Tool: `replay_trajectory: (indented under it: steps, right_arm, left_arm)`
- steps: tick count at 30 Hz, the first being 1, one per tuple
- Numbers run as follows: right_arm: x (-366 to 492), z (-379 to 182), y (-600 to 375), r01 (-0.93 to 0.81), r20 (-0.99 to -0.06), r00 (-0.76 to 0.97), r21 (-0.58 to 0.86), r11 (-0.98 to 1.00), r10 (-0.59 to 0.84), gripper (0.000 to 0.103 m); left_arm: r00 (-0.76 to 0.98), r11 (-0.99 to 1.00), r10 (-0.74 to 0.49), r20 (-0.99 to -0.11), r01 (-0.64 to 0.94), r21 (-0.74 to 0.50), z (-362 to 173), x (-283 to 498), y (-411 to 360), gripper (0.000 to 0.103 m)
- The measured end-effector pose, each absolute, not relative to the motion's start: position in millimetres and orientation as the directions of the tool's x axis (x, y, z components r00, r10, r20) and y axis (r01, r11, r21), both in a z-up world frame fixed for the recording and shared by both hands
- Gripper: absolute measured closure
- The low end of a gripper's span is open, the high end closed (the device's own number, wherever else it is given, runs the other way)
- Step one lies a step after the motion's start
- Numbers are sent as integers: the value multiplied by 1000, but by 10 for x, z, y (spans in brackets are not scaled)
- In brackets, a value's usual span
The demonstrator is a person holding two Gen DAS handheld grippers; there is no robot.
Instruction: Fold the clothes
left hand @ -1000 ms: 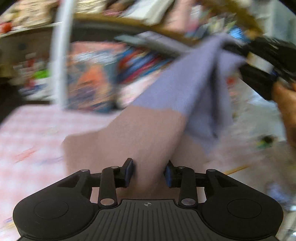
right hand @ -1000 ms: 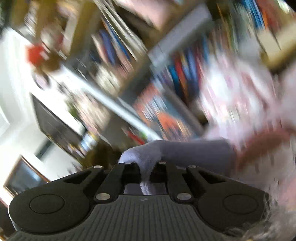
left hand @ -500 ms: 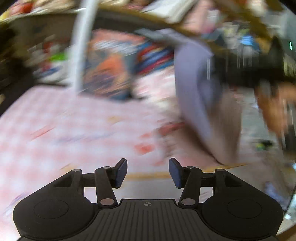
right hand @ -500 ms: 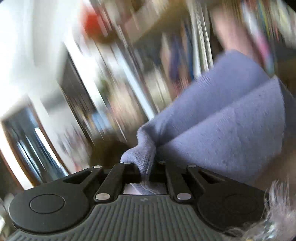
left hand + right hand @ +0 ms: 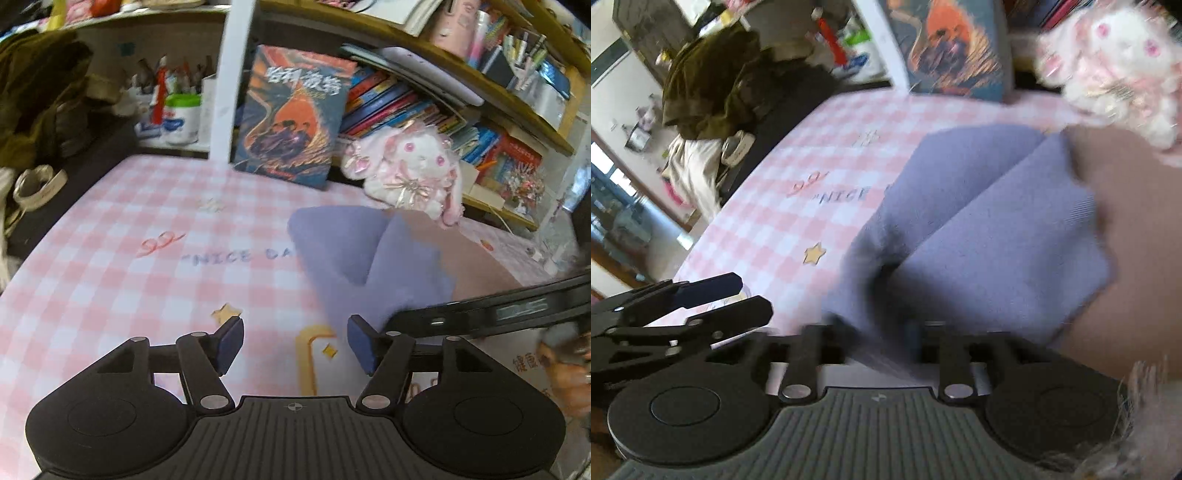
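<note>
Garment laid down, left hand-held gripper (image 5: 295, 343) now empty.
My right hand-held gripper (image 5: 875, 343) still pinches the lavender garment (image 5: 979, 229), centre-right on the worktop (image 5: 110, 266); left jaws gape.

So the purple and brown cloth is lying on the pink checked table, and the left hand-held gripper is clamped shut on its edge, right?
Not quite. In the left wrist view the left hand-held gripper is open and holds nothing. The purple and brown cloth does lie on the pink checked table.
</note>
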State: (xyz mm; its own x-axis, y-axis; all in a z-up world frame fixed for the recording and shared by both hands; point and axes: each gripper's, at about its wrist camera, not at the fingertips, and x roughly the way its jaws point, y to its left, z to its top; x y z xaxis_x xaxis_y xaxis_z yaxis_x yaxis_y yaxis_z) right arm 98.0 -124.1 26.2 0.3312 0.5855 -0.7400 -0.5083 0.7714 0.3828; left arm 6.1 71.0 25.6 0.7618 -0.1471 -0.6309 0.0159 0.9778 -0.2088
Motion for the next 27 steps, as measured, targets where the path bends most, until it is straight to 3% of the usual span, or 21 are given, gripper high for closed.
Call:
replay_trajectory:
  steps: [4, 13, 21, 24, 27]
  right_arm:
    - [840, 405, -1734, -427, -663, 347, 517, 741, 663, 36]
    - [446, 393, -2772, -191, -677, 508, 515, 836, 533, 35]
    - [390, 304, -3253, -51, -695, 585, 482, 875, 418, 35]
    - [389, 284, -3361, -25, -705, 586, 477, 879, 399, 35]
    - [365, 283, -3493, -6, -706, 593, 475, 880, 386, 35]
  left_arm:
    - [772, 982, -169, -613, 78, -172, 311, 198, 488, 38]
    - [771, 971, -209, -602, 235, -36, 408, 636, -198, 38]
    - [704, 971, -160, -692, 239, 19, 163, 1276, -687, 38]
    - [683, 976, -135, -718, 216, 23, 63, 1474, -800, 26]
    - [661, 980, -117, -741, 196, 20, -35, 1616, -872, 30]
